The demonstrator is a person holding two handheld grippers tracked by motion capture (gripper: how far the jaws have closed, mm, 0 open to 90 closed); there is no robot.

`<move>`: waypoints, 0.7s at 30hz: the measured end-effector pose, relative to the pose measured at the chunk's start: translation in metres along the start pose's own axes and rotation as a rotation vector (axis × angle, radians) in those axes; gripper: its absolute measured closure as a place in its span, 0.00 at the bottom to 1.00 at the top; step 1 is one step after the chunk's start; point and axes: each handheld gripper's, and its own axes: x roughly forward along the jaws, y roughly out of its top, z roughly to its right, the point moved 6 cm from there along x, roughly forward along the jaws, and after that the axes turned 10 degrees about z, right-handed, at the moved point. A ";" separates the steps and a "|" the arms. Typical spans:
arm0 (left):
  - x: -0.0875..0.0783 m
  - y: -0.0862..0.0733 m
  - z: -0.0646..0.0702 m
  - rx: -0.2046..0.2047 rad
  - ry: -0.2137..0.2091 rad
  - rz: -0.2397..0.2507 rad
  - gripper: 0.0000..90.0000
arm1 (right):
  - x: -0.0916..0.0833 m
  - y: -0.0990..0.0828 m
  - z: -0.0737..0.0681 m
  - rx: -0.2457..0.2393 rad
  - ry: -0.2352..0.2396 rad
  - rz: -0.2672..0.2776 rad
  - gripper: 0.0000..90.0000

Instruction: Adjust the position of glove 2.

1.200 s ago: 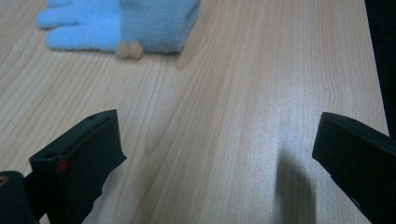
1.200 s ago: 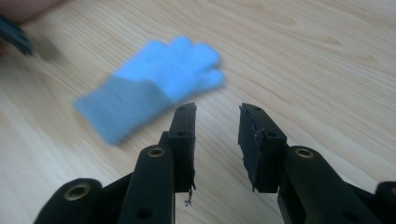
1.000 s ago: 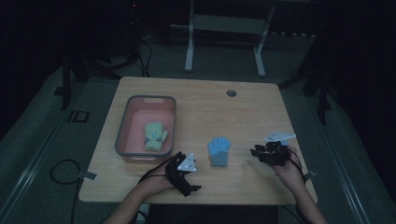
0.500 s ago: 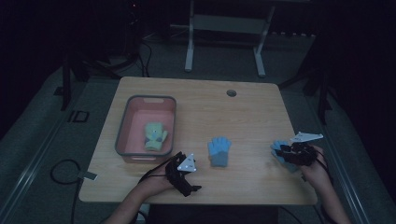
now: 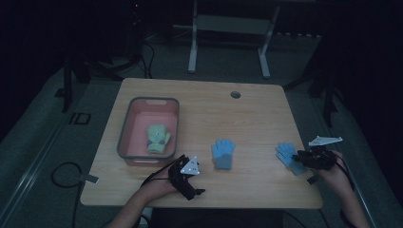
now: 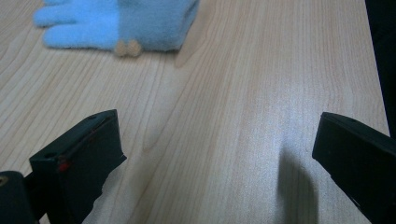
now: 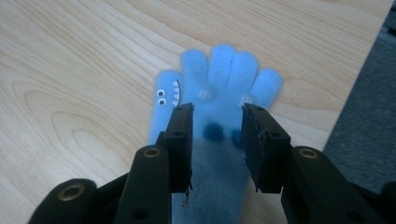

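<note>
A blue glove with a shark face lies flat near the table's right edge. My right gripper is shut on its palm, just above the grey cuff, with the fingers of the glove pointing away from me. A second blue glove lies at the middle front of the table. My left gripper rests by the front edge just left of it, jaws wide open over bare wood, with that glove ahead at the upper left.
A pink bin at the left of the wooden table holds a green glove. A round cable hole sits near the far edge. Dark floor drops away right of the held glove.
My right gripper has slid to the right toward the table's right edge, taking the shark-faced blue glove with it. The left gripper and the middle glove have stayed put.
</note>
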 end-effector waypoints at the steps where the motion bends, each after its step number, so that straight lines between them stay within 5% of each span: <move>1: 0.000 0.000 0.000 0.001 0.000 0.000 0.02 | 0.002 -0.001 0.001 0.002 0.004 0.004 0.71; 13: 0.000 0.000 0.000 -0.001 -0.003 0.000 0.02 | 0.023 -0.010 0.004 -0.036 0.007 -0.037 0.71; 16: 0.000 0.000 0.000 0.002 -0.004 -0.002 0.02 | 0.025 -0.009 -0.001 -0.040 -0.020 -0.063 0.88; 21: -0.001 0.000 0.000 0.006 -0.003 -0.004 0.02 | 0.025 -0.006 -0.006 -0.009 -0.070 -0.082 0.95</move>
